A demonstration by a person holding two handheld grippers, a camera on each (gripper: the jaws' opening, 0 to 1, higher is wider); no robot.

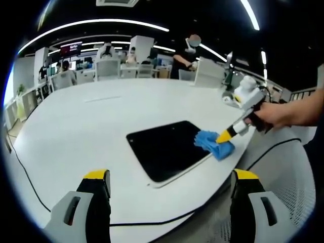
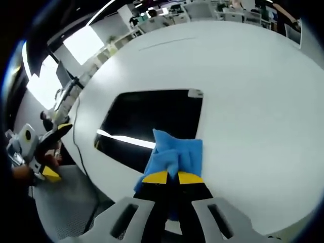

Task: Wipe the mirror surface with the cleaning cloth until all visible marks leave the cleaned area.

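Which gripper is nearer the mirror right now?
Right. The right gripper, shut on the blue cloth, sits at the mirror edge; the left gripper, open, is held back off the table's near edge.

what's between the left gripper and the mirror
Only bare white table in the left gripper view: the left gripper hangs open short of the mirror.

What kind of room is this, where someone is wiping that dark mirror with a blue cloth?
Probably an open-plan office or lab. A large white table holds the mirror, long strip lights run across a dark ceiling, and white chairs and seated people show at the far end.
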